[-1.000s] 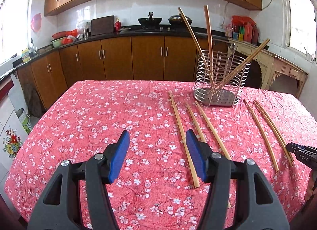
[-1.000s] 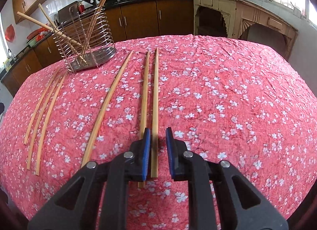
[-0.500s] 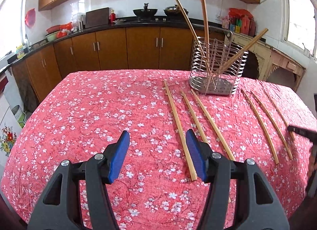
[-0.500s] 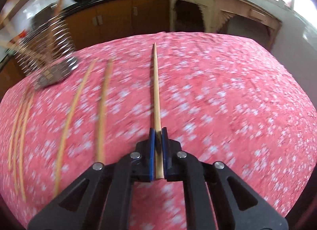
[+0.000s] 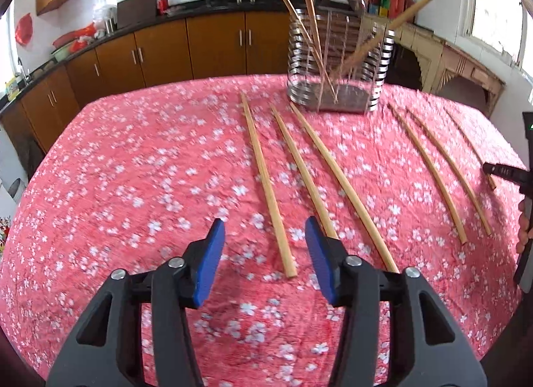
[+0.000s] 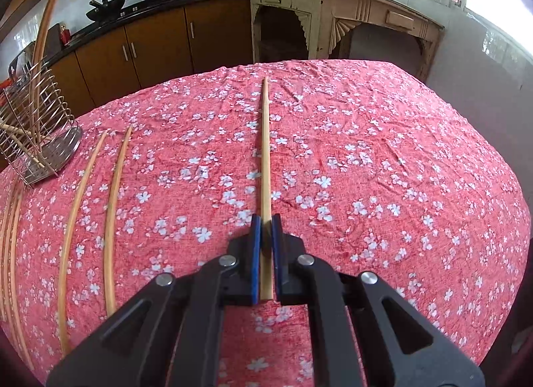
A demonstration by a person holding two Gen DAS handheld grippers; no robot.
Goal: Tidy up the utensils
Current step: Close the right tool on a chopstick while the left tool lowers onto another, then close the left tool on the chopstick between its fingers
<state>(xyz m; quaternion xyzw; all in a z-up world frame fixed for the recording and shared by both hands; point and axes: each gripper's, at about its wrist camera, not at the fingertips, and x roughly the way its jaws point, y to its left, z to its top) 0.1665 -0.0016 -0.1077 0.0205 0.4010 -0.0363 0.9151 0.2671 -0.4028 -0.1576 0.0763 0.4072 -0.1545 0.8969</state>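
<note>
The right tool (image 6: 265,230), clenched on a chopstick (image 6: 265,154), should tip it upright over the wire holder (image 6: 36,140), while the empty left tool (image 5: 263,237) closes around another chopstick (image 5: 266,184).

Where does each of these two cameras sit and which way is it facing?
Left wrist: on the left gripper, looking down across the red floral tablecloth at loose bamboo chopsticks; its jaws are closing, nothing between them.
Right wrist: on the right gripper, shut on one bamboo chopstick, facing the cream side table.
Shared: tablecloth, wire utensil basket, wooden cabinets.
</note>
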